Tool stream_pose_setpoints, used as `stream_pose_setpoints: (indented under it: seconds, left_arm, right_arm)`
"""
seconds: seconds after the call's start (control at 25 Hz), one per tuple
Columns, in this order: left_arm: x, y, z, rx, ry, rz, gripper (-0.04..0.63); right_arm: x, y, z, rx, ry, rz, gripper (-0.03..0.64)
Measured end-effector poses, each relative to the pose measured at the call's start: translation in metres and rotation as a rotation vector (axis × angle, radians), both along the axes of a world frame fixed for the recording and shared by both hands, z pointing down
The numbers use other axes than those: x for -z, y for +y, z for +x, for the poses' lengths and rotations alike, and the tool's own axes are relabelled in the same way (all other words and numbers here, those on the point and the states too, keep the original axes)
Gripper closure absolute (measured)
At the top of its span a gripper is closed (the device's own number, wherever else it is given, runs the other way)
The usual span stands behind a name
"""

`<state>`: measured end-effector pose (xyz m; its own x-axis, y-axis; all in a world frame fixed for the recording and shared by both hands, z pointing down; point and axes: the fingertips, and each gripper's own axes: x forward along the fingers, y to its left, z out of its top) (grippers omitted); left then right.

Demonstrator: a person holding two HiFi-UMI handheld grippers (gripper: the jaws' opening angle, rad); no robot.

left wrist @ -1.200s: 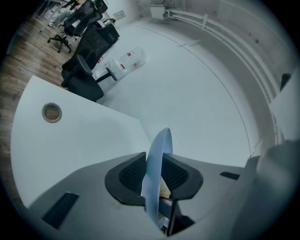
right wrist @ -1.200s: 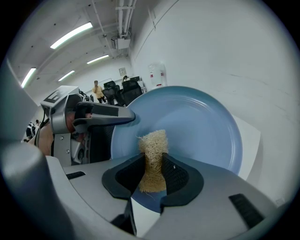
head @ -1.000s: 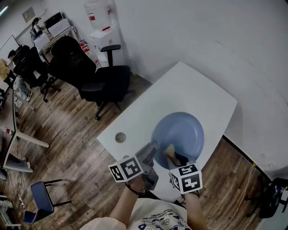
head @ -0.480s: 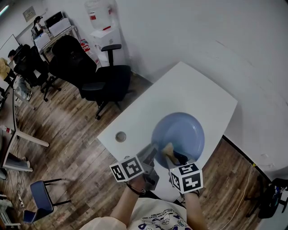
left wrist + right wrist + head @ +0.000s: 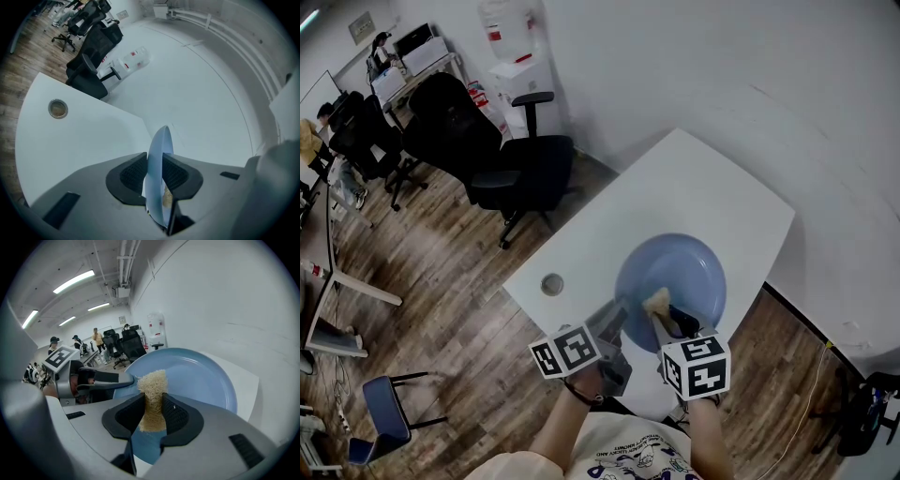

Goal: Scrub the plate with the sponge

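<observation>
Blue plate (image 5: 684, 267) sits near table's (image 5: 675, 178) front edge.

The plate (image 5: 684, 267) is showing pale blue against the white desk (image 5: 675, 183). The sponge (image 5: 656, 300) is looking straw-tan and fibrous. The left tongs (image 5: 617, 317) and right tongs (image 5: 664, 317) are showing grey bodies, black ribbed pads (image 5: 176, 416) and white cubes (image 5: 697, 366) patterned with black squares. The floor (image 5: 441, 281) is showing brown wood grain.

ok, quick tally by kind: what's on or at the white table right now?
plate: 1
sponge: 1
grippers: 2 (left gripper clamped on the plate rim, right gripper clamped on the sponge)
grommet: 1
total: 5
</observation>
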<state>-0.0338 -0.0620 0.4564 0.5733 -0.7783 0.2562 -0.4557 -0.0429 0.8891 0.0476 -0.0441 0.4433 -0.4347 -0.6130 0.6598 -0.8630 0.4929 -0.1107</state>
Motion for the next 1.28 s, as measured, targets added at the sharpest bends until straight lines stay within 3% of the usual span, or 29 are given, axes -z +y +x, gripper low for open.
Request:
stream_pose_setpoints:
  seconds: [0.52, 1.28]
  left_arm:
    - [0.003, 0.001, 0.004, -0.007, 0.007, 0.003, 0.509]
    - [0.005, 0.002, 0.005, -0.011, 0.004, 0.007, 0.509]
  right_arm:
    - [0.007, -0.012, 0.023, -0.09, -0.001, 0.034, 0.506]
    - [0.01, -0.014, 0.03, -0.121, -0.008, 0.058, 0.507]
